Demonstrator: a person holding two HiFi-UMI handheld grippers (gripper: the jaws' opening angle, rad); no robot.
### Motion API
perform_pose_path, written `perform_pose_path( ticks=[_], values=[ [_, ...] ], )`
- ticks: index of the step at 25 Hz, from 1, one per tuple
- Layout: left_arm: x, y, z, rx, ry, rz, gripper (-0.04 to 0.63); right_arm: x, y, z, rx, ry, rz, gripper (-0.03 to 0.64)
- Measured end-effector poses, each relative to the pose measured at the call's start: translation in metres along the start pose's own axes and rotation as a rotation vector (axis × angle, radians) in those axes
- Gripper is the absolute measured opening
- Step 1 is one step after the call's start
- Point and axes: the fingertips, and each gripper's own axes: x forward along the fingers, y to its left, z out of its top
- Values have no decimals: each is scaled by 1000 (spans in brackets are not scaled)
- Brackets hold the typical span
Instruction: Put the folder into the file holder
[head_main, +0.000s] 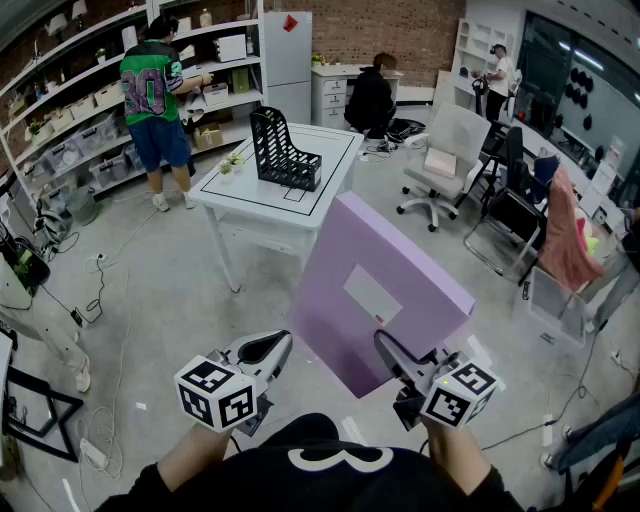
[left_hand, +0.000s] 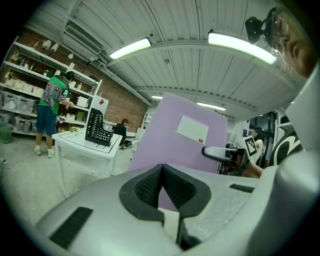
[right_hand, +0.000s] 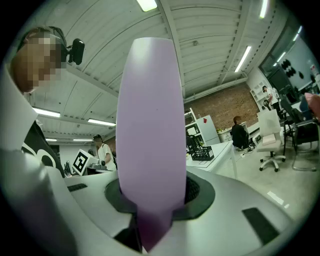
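A large purple folder (head_main: 380, 290) with a white label hangs upright over the floor, and my right gripper (head_main: 388, 348) is shut on its lower edge. In the right gripper view the folder (right_hand: 150, 135) stands edge-on between the pads of that gripper (right_hand: 152, 197). My left gripper (head_main: 272, 350) is shut and holds nothing, just left of the folder (left_hand: 185, 140) and apart from it. Its tips (left_hand: 161, 167) meet in the left gripper view. The black file holder (head_main: 283, 150) stands empty on the white table (head_main: 255, 195) ahead, and also shows small in both gripper views (left_hand: 97, 128) (right_hand: 200, 149).
A person in a green jersey (head_main: 152, 95) stands at the shelves left of the table. Office chairs (head_main: 440, 165) and a seated person (head_main: 370, 95) are at the back right. Cables (head_main: 95, 290) lie on the floor at the left.
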Motion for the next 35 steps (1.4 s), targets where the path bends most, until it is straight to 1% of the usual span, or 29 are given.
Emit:
perform_pose_path(
  ticks=[5, 10, 18, 22, 25, 31, 35],
  values=[
    [6, -11, 2, 16, 1, -17, 6, -11, -2, 8, -20, -22, -9, 132],
    [21, -11, 1, 19, 10, -36, 6, -13, -17, 11, -5, -46, -33, 133],
    [71, 18, -1, 9, 34, -67, 6, 11, -67, 7, 22, -52, -71, 133],
    [107, 46, 7, -11, 46, -79, 6, 37, -104, 12, 44, -46, -96, 133],
    [141, 76, 19, -28, 56, -78, 6, 65, -138, 22, 55, -41, -108, 133],
    [226, 151, 58, -67, 66, -72, 6, 146, -221, 47, 76, -2, -113, 133],
    [280, 206, 87, -92, 65, -51, 6, 209, -275, 70, 80, 26, -94, 133]
  ],
)
